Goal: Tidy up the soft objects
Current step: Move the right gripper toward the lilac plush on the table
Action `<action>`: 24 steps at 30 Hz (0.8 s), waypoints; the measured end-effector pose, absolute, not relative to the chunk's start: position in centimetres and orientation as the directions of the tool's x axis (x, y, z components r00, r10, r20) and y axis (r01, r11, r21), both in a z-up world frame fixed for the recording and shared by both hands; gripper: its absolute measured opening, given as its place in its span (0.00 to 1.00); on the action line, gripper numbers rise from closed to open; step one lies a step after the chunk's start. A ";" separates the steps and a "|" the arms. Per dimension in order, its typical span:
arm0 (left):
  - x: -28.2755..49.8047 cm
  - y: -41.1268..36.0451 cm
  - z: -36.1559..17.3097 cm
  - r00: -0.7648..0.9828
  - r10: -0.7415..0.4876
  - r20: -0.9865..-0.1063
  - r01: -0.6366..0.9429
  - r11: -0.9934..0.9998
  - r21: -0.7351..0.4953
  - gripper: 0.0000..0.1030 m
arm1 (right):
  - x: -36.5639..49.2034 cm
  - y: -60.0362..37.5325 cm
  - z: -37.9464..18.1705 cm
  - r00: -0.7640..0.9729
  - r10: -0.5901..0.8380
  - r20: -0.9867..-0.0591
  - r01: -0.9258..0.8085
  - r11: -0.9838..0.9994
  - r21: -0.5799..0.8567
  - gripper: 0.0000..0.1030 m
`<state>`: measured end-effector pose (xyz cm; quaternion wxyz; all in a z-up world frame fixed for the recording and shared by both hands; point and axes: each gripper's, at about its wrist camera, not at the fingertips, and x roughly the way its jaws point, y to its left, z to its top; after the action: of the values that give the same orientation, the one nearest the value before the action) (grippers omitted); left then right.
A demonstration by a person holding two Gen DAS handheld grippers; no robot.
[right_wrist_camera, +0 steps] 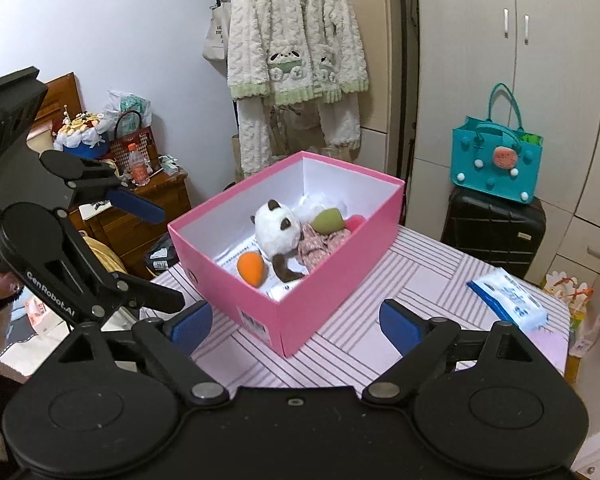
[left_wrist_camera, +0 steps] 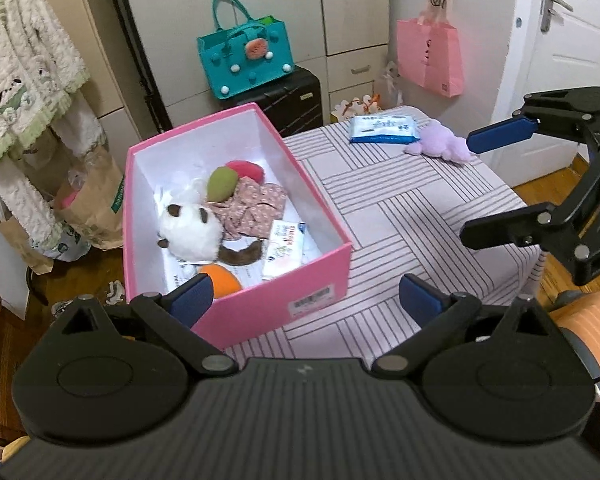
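Both my hand-held grippers – left (left_wrist_camera: 306,300), right (right_wrist_camera: 296,326) – gape wide, holding nothing. The pink cardboard box (left_wrist_camera: 284,300) of soft toys sits on the striped surface (left_wrist_camera: 400,208) – a lilac plush toy (left_wrist_camera: 440,142) lies well apart.

**Pink box, striped table, bright soft things**

The box (left_wrist_camera: 236,312) is pink outside and white inside. In it lie a white plush with brown patches (left_wrist_camera: 190,234), an olive-green ball (left_wrist_camera: 221,184), an orange ball (left_wrist_camera: 222,280) and pink flowered cloth (left_wrist_camera: 252,208). The table (left_wrist_camera: 400,208) cover is pale pink with dark stripes; a lilac plush (left_wrist_camera: 440,144) and blue-white packet (left_wrist_camera: 382,129) lie there.
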<state>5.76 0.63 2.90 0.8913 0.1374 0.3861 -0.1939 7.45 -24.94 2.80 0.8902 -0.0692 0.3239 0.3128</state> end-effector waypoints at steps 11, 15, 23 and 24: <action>5.6 -2.9 0.5 0.574 -0.301 -0.761 0.530 0.845 0.065 0.98 | 6.3 -29.0 -0.6 0.616 0.479 -0.625 -0.543 0.834 0.103 0.91; 5.9 -3.9 0.0 0.568 -0.345 -0.748 0.554 0.832 0.037 0.98 | 6.4 -30.7 -1.8 0.631 0.470 -0.618 -0.511 0.851 0.125 0.91; 7.5 -6.2 -1.2 0.577 -0.396 -0.714 0.566 0.824 0.000 0.98 | 6.5 -34.0 -4.1 0.789 0.420 -0.449 -0.444 0.894 0.055 0.91; 7.8 -6.4 -1.4 0.579 -0.406 -0.707 0.564 0.826 -0.013 0.98 | 6.6 -34.4 -4.5 0.814 0.396 -0.426 -0.422 0.906 0.035 0.91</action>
<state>7.83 -6.43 -1.42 0.8821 0.1071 0.3671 -0.2750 6.63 -34.41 -4.48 0.9518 -0.0305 0.2168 0.2149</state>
